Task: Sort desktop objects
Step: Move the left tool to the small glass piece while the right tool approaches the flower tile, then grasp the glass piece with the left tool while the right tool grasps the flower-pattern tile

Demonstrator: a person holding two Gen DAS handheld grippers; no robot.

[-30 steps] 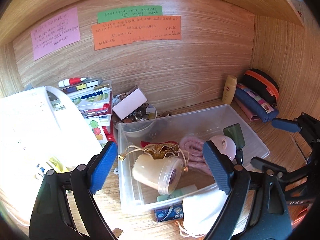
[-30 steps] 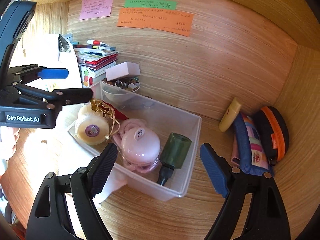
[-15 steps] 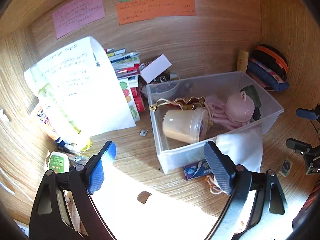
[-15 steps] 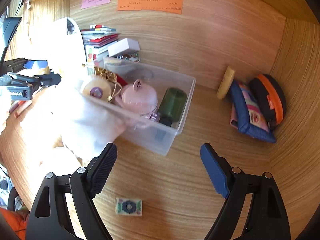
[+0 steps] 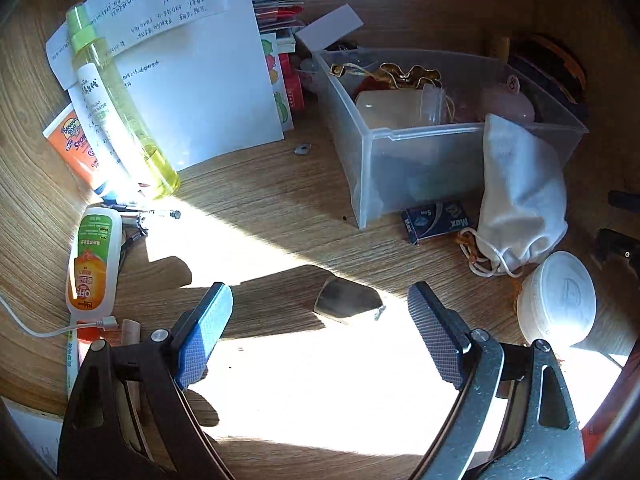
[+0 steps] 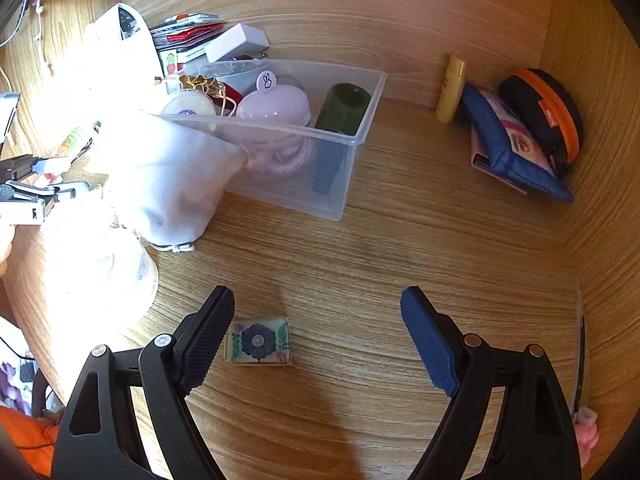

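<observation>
A clear plastic bin (image 5: pixel 424 168) (image 6: pixel 340 184) sits on the wooden desk with a cream jar, a pink round case (image 6: pixel 276 108) and a dark green bottle (image 6: pixel 344 108) inside. A white drawstring pouch (image 5: pixel 520 196) (image 6: pixel 168 184) leans on its front wall. My left gripper (image 5: pixel 320 328) is open above a small dark metal piece (image 5: pixel 346 306) lying on the desk. My right gripper (image 6: pixel 316 332) is open too, and a small tile with a blue flower (image 6: pixel 259 341) lies by its left finger. Neither holds anything.
At the left stand a yellow spray bottle (image 5: pixel 120 120), a white paper sheet (image 5: pixel 192 72), an orange sunscreen tube (image 5: pixel 74 148) and an orange-label bottle (image 5: pixel 92 260). A white round tub (image 5: pixel 558 298) and blue box (image 5: pixel 436 220) lie near the pouch. Pouches (image 6: pixel 516 140) fill the right corner.
Both grippers have drawn back from the bin and tipped down toward the desk. The metal piece and the flower tile now lie close to the fingers.
</observation>
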